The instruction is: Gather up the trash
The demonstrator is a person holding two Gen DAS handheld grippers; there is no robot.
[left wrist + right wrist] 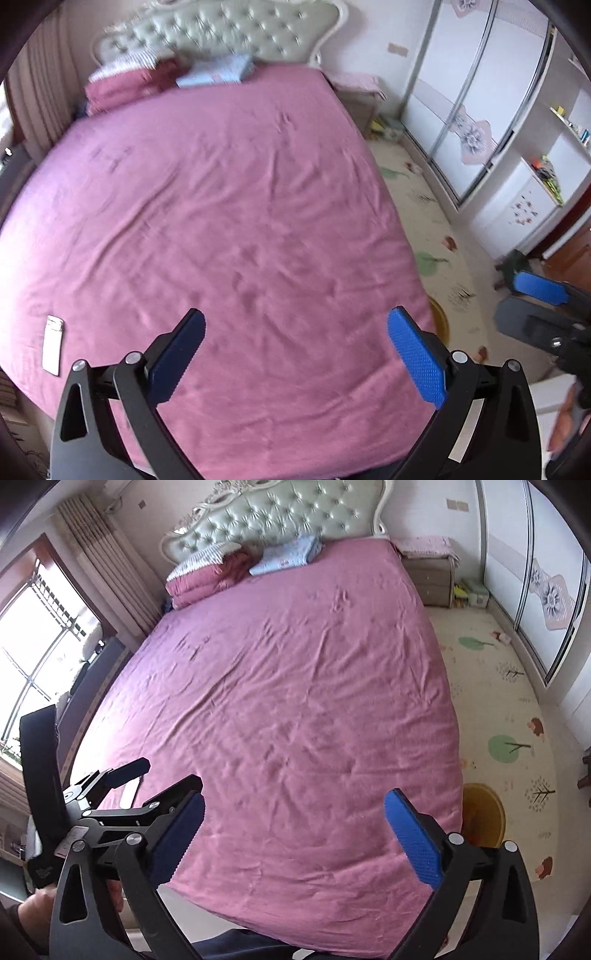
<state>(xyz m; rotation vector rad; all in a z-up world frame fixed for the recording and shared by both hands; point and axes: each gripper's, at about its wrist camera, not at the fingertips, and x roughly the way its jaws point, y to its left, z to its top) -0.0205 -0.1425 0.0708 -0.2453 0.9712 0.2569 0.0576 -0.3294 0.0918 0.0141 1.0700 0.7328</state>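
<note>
Hovering over a pink bed [229,206], left gripper [295,354] and right gripper [293,836] both spread wide, empty | trash: white slip [52,343] near bed's left edge | advice: lower left gripper squarely over slip, pinch flat | yellow bin [493,812] on floor beside bed, contents hidden

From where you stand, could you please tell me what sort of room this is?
A bedroom, almost certainly: a wide bed with a tufted headboard, folded bedding by it, and a sliding-door wardrobe along the wall.
</note>
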